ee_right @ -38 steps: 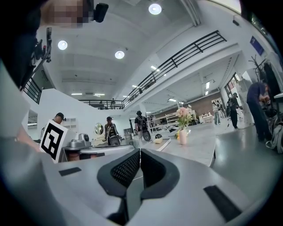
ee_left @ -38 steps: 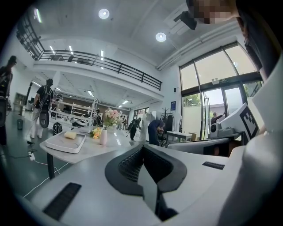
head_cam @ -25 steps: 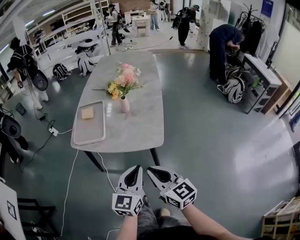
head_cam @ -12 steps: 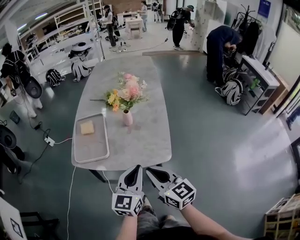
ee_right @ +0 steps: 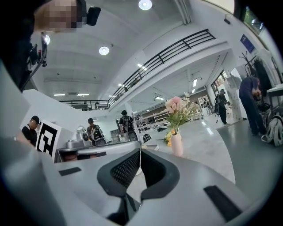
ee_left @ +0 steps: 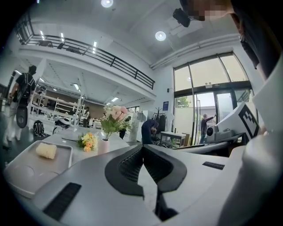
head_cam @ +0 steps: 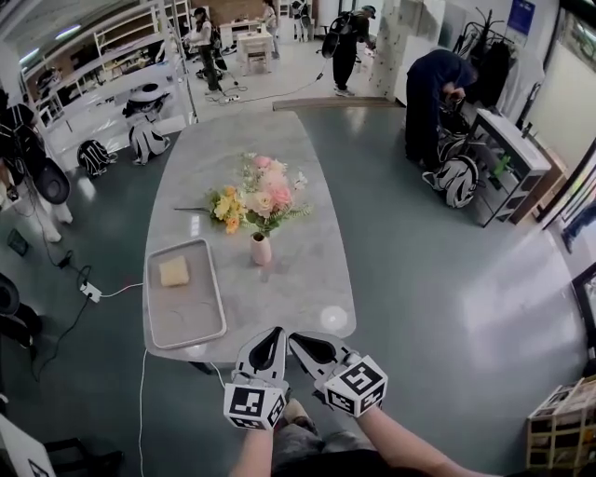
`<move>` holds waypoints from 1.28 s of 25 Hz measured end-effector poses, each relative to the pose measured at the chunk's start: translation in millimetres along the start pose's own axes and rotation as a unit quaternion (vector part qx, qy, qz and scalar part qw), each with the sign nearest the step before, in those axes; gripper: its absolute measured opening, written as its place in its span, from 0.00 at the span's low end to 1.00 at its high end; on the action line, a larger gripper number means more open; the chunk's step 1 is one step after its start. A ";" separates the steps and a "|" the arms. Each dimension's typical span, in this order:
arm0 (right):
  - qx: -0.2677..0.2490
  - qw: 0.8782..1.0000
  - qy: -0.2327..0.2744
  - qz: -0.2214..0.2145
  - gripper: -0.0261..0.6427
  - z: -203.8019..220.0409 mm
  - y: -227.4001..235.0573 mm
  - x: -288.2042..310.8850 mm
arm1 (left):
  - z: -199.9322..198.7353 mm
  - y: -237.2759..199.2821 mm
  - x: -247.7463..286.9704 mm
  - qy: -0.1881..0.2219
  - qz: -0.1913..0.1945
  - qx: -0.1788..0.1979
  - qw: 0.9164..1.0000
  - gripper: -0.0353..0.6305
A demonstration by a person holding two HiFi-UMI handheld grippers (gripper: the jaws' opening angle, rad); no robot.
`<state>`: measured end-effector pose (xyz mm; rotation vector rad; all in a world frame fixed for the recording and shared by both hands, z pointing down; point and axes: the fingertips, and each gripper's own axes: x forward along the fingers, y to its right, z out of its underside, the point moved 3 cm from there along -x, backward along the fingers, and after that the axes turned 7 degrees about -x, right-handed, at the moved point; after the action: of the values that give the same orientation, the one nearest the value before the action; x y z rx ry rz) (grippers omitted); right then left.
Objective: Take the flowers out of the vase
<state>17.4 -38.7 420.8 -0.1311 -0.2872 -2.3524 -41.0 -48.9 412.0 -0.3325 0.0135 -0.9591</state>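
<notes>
No readable text or numbers, blue wall sign too small to make out

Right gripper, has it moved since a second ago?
Yes. The right gripper has come forward to the table: its tips now overlap the near edge, which lay well ahead earlier.

The head view looks steeply down from above onto the near end of the marble table, with the left gripper and right gripper at its bottom edge. Each gripper view sits low, facing almost level across the tabletop (much nearer the surface). All three views share the pink vase.
</notes>
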 end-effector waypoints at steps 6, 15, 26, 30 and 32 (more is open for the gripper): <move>-0.019 0.999 0.027 0.033 0.07 -11.5 9.3 19.0 | -6.2 -22.0 12.4 0.001 0.015 -0.001 1.000 0.07; -0.050 0.996 0.044 0.054 0.07 -16.8 21.3 45.7 | -2.0 -46.0 33.6 0.011 0.028 0.011 1.000 0.07; -0.089 0.993 0.044 0.068 0.07 2.8 73.4 104.1 | 4.5 -95.5 95.8 0.041 0.014 0.027 0.999 0.07; -0.091 0.992 0.044 0.070 0.07 2.8 93.0 124.6 | 7.4 -110.4 115.5 0.047 0.002 0.023 0.999 0.07; -0.090 0.992 0.045 0.073 0.07 2.7 101.7 134.4 | 7.4 -117.4 122.1 0.050 -0.004 0.023 0.999 0.07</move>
<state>-7.3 -199.6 464.5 -0.1284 -0.0191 -2.2284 -63.2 -207.1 468.8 -0.2434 0.0810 -0.9809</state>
